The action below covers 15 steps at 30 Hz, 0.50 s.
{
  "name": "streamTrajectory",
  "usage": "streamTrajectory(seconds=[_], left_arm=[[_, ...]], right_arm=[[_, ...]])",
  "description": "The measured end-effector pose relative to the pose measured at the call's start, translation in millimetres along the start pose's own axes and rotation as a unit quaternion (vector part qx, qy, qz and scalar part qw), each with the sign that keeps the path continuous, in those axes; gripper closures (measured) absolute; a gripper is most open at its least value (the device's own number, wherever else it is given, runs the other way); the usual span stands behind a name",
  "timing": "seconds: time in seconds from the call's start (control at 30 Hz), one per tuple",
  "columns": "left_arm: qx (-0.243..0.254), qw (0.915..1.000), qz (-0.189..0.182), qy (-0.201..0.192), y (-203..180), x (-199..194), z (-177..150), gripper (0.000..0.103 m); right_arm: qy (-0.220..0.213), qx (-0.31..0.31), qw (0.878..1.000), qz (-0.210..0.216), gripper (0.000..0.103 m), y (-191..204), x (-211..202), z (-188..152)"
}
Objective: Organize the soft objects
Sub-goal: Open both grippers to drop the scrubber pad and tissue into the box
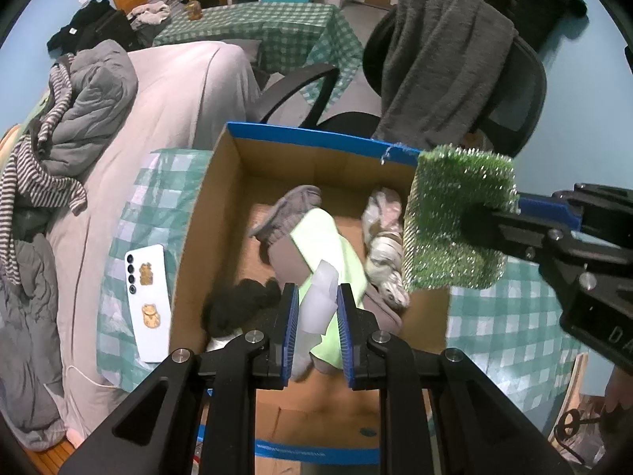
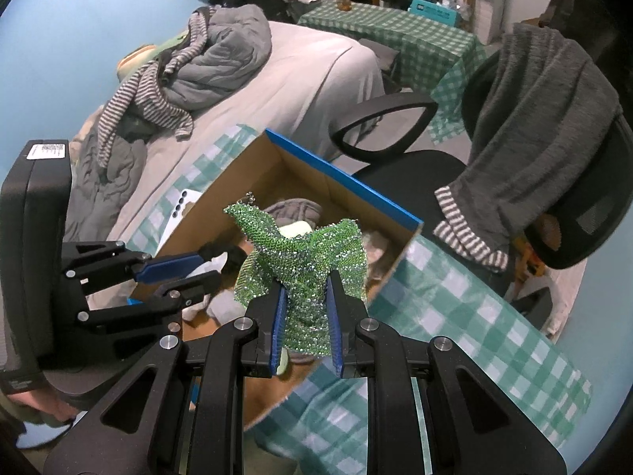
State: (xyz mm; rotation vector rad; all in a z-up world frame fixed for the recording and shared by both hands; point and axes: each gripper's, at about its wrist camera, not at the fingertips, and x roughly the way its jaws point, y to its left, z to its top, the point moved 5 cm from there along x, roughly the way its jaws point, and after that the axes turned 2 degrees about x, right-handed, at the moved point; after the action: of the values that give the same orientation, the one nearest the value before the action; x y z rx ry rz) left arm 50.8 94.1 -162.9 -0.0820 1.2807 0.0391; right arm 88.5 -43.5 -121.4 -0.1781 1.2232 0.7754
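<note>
Cardboard box holds socks and cloths; left jaws clamp a white sheet, right jaws a green scourer.

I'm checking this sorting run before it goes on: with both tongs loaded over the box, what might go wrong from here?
1. The right tongs pinch the green sparkly cloth near the cardboard box corner; dropped now, it may drape over the rim or land outside.
2. The left tongs grip only a thin white piece, which may slip out.
3. The white phone lies beside the box and might get knocked.
</note>
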Motion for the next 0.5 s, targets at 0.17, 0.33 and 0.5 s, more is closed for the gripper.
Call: streamTrajectory(seconds=[0.17,0.33,0.5], left_arm=[[-0.006,1.0,0.003,0.004,12.5,10.8,7.3,0.084],[-0.01,0.9999,-0.001,0.012,19.9,22.5,10.9,0.084],[-0.021,0.9993,-0.006,0.029,23.3,34.8,10.6,0.082]], right_arm=[[0.016,0.005,1.0,0.006,0.086,3.7,20.0,9.5],[0.033,0.016,0.999,0.011,0.086,3.1,37.3,15.5],[0.047,0.024,0.998,0.017,0.081,2.1,49.1,20.4]])
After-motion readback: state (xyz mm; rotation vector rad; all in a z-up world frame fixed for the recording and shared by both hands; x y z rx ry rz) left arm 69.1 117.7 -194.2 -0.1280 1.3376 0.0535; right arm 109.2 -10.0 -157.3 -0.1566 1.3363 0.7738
